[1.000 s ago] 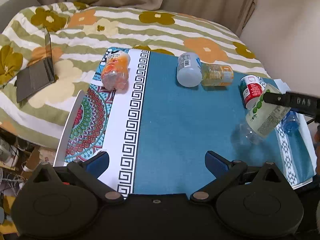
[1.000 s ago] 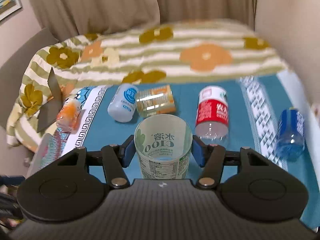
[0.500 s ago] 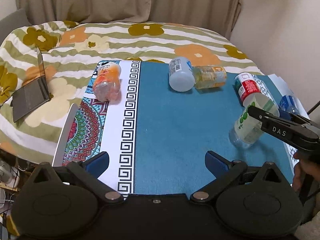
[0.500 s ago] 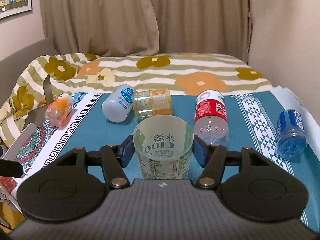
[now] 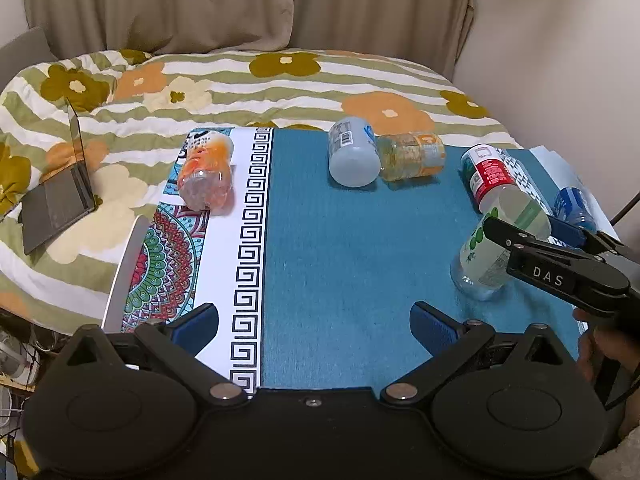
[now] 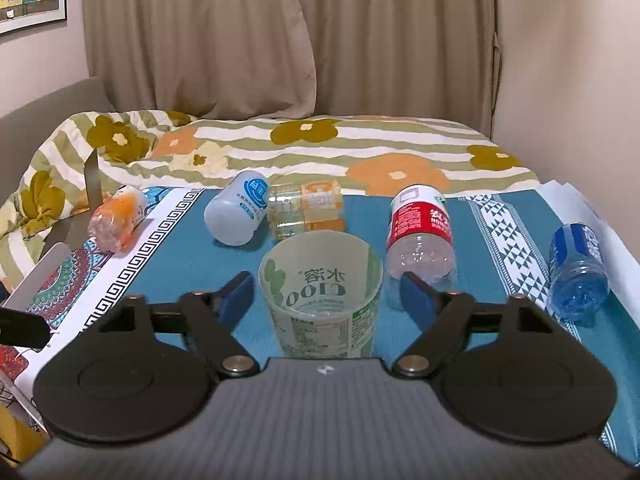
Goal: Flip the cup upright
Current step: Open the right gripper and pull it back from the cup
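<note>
From the left wrist view, we are holding our left gripper (image 5: 314,324) spread wide over the teal woven mat (image 5: 340,248), its blue-padded fingers gripping nothing. To the right, our right gripper (image 5: 520,228) is flanking the clear plastic cup with the green-printed label (image 5: 496,248), which is standing on the mat, leaning in this view. Behind it, a red-labelled clear bottle (image 5: 490,174) is lying on its side, just beside a blue bottle (image 5: 574,206). Farther back, a pale grey bottle (image 5: 352,152) is touching an orange-labelled clear jar (image 5: 412,156), and an orange-filled bottle (image 5: 206,174) is lying on the patterned border.

From the right wrist view, the cup (image 6: 320,292) is sitting upright, mouth up, between our right gripper's (image 6: 328,294) fingers, which are parted with a gap showing on each side. The floral striped quilt (image 6: 304,148) is lying beyond the mat.
</note>
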Motion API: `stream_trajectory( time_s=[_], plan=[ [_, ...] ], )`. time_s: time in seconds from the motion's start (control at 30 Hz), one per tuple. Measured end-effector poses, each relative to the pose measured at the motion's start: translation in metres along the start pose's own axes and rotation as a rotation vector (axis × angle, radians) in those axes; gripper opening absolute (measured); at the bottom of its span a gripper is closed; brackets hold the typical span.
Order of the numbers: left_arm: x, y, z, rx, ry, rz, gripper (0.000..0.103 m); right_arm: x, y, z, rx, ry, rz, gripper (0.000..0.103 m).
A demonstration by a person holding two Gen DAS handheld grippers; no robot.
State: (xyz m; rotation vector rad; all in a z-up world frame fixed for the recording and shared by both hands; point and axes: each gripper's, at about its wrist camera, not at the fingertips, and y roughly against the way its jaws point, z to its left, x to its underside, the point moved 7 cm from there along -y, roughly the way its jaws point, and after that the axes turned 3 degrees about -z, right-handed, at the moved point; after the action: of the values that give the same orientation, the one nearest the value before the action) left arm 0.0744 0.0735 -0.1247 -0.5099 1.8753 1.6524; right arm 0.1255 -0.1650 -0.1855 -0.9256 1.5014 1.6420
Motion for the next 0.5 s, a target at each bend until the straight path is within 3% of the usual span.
stream_trajectory(
  time_s=[0.23, 0.5],
  plan=[
    [-0.012, 0.015, -0.010, -0.052, -0.043, -0.061, 0.103, -0.007, 0.014, -0.007, 0.010, -0.014, 0.028, 0.103],
    [-0.043, 0.051, -0.030, -0.019, -0.005, -0.195, 0.103, -0.040, 0.069, -0.027, 0.062, 0.013, 0.049, 0.103]
  ],
)
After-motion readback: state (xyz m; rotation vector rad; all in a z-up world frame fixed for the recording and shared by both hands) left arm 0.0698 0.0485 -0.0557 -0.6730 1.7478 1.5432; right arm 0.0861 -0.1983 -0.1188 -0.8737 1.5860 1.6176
